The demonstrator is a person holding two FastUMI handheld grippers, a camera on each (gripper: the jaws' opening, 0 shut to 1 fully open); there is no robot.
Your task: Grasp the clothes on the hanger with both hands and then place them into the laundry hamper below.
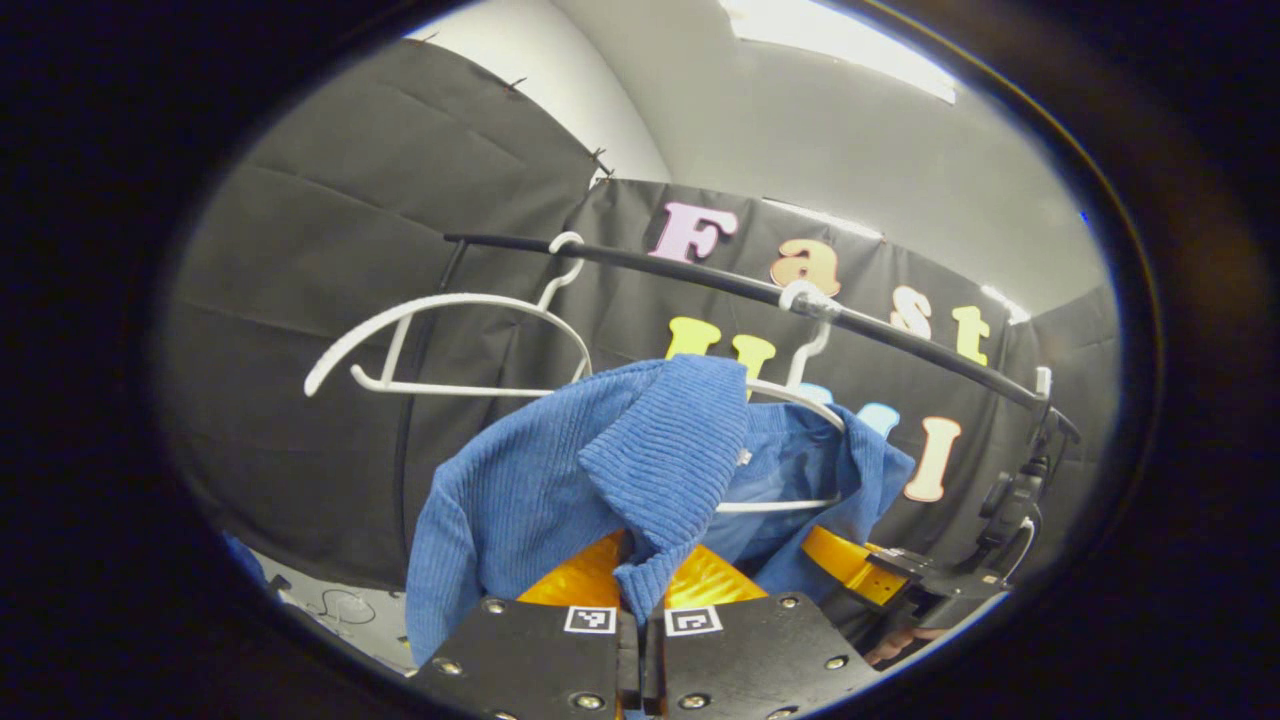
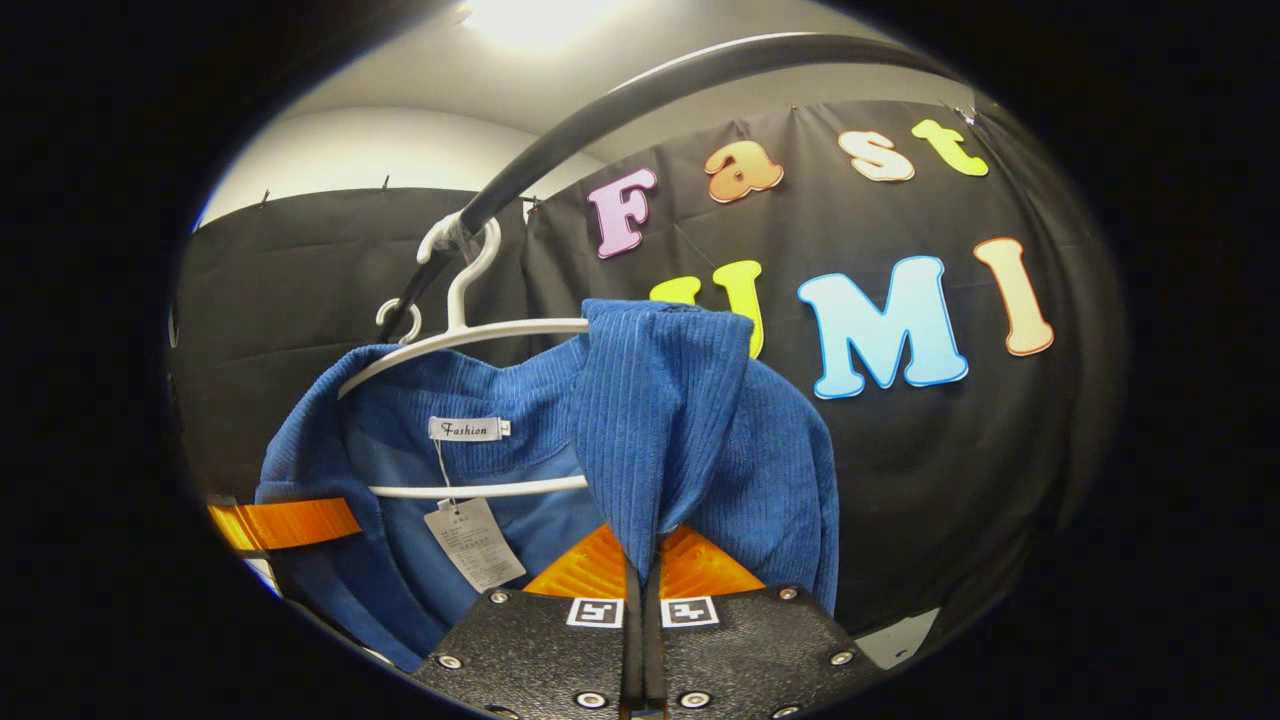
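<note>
Blue sweater (image 1: 560, 470) pinched tight at each shoulder by left gripper (image 1: 640, 590) and right gripper (image 2: 640, 570), both closed on it, just under the white hanger (image 2: 470, 335), ready to slip free.

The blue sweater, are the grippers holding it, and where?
Yes. Each gripper, left and right, pinches a fold of the blue sweater near a shoulder, while it hangs on the white hanger.

Blue ribbed sweater (image 2: 690, 430) hangs bunched on its white hanger (image 2: 470, 335).
</note>
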